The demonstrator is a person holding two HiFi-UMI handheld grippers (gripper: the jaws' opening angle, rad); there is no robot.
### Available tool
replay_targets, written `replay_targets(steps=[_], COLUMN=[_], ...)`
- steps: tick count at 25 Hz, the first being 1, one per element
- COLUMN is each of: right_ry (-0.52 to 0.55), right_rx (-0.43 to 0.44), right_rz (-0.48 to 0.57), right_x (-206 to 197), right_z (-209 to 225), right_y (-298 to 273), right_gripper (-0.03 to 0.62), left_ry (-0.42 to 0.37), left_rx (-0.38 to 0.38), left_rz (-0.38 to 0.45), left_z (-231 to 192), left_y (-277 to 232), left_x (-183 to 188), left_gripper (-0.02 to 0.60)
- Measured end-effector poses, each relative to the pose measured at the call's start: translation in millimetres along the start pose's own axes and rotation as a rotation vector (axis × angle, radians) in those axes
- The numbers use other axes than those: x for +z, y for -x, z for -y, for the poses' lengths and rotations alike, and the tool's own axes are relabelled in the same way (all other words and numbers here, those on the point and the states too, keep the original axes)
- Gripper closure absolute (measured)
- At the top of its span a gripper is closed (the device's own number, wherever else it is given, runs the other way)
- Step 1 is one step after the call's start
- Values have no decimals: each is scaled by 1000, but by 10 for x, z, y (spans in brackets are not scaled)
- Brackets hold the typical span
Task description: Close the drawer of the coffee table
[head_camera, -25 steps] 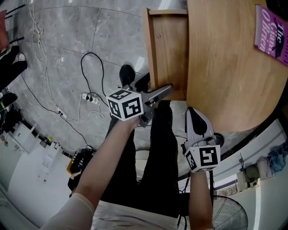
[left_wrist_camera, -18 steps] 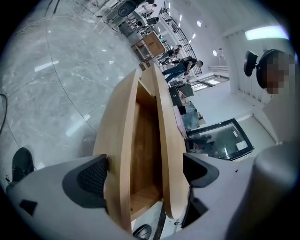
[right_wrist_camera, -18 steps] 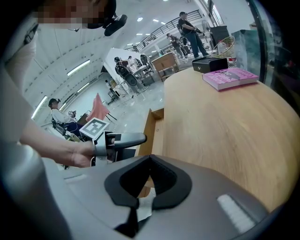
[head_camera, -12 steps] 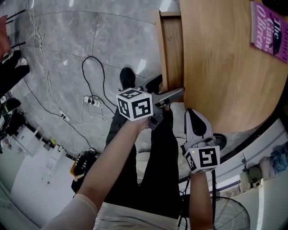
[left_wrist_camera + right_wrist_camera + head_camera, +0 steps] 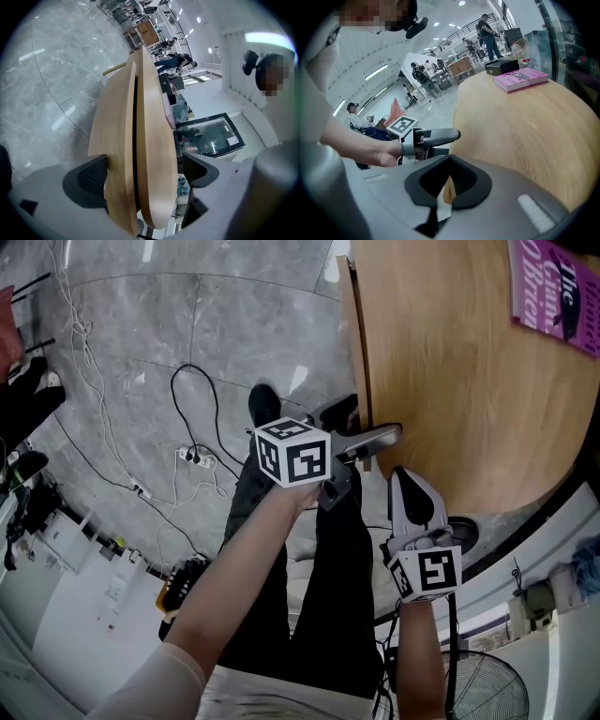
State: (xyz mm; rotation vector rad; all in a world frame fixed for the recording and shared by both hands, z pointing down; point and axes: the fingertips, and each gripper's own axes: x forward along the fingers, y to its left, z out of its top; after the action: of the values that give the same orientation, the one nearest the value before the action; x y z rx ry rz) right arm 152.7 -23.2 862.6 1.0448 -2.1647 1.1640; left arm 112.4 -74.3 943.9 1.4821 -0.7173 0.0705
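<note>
The left tool [image 5: 144, 174] is released, its jaws wide apart, and between them stand the front panel of the drawer [image 5: 116, 140] and the rounded edge of the wooden surface [image 5: 157, 136]. The left pad [image 5: 91, 177] lies against the outer face of the drawer front, while the right pad is apart from the wood. The drawer is almost fully in: only a thin dark slit shows between its front and the edge of the surface. The right tool [image 5: 449, 174] is clenched with nothing in it, and it hangs just beside the near edge of the surface, lower than the left one in the head view. Farther away, a pink book [image 5: 555, 285] lies on the surface. On the grey marble floor [image 5: 122, 343] beside it run black and white cables [image 5: 187, 381] to a power strip [image 5: 193, 455].
</note>
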Motion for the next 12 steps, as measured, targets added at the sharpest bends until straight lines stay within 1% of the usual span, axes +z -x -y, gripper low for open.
replay_targets(steps=[12], right_ry=[-30], right_rx=[-16], right_rz=[34], right_x=[-33], right_z=[173], right_y=[78], right_gripper=[583], left_ry=[-46], left_rx=[-91], left_rz=[-66], left_z=[147], left_y=[-304], left_x=[-68], left_gripper=[100])
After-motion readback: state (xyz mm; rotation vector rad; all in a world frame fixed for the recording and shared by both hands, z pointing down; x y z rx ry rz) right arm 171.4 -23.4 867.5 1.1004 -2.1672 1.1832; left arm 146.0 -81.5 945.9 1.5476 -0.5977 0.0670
